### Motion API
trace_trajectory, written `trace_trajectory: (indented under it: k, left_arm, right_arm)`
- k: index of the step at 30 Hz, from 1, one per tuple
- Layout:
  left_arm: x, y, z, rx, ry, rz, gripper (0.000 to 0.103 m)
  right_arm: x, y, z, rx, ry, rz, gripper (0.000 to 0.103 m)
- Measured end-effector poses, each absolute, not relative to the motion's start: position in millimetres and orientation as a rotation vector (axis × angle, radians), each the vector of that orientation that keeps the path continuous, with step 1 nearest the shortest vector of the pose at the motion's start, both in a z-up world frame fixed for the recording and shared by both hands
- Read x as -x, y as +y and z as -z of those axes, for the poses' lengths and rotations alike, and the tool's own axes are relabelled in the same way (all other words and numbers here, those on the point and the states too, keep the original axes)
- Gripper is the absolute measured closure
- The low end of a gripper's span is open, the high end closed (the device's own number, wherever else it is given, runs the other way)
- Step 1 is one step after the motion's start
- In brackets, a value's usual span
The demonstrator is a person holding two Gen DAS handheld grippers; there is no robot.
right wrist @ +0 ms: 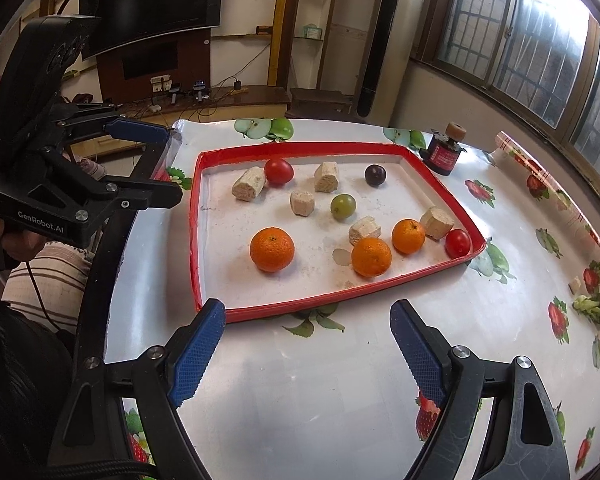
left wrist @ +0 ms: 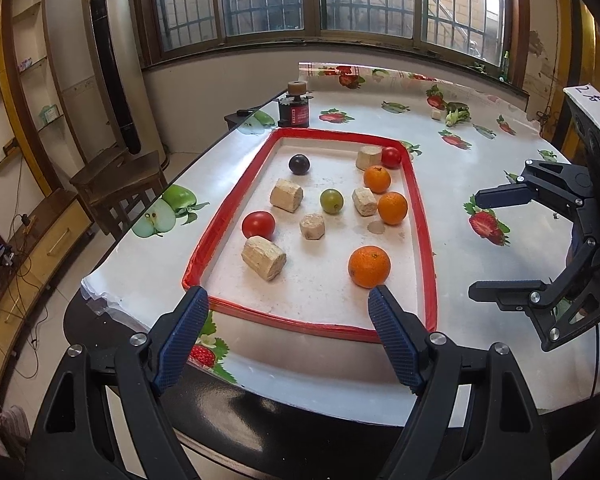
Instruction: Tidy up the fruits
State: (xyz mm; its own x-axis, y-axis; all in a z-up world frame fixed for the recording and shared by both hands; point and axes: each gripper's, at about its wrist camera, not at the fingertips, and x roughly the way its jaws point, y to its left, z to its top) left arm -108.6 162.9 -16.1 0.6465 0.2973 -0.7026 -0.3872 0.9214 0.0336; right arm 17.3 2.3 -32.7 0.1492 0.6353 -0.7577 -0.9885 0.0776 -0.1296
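The left tongs (left wrist: 288,300), black-framed with blue textured pads, hang with jaws wide apart and nothing between them, over the near rim of the shallow white tray with a red taped rim (left wrist: 428,264), which lies on the white glossy surface printed with strawberries and apples (left wrist: 480,168) toward its left edge. The right tongs (right wrist: 308,316), of the same make, also stand wide apart and empty over bare surface just outside the tray's long right side; seen from the right wrist view, the body of the left tool bears the white lettering "GenRobot.AI". A white paper label with blue handwriting on the right tool cannot be read in full. Inside the tray, nearest the left tongs, sits a large orange (left wrist: 369,267), with a pale cut cylindrical chunk (left wrist: 263,258) toward the tray's left side and a red tomato (left wrist: 258,225) touching it just beyond. Mid-tray lie a smaller pale chunk (left wrist: 312,226), a green round fruit (left wrist: 331,201) and two more pale chunks (left wrist: 286,195) (left wrist: 364,201), and by the right rim two oranges (left wrist: 392,208) (left wrist: 377,179). Farthest in are a dark purple plum (left wrist: 299,164), another pale chunk (left wrist: 368,157) and a second red tomato (left wrist: 391,157) in the far right corner. Beyond the tray's far left corner, at the surface's left edge, stands a small black jar with a red label (left wrist: 294,110), its writing too small to read.
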Motion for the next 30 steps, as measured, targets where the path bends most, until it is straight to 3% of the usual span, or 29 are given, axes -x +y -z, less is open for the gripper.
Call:
trace_trajectory:
  k: [30]
  left_arm:
    - [112,167,7,0.108,0.735,-0.426,0.021]
  right_arm:
    - [-13,6,33,0.747,0.585,-1.347,0.017]
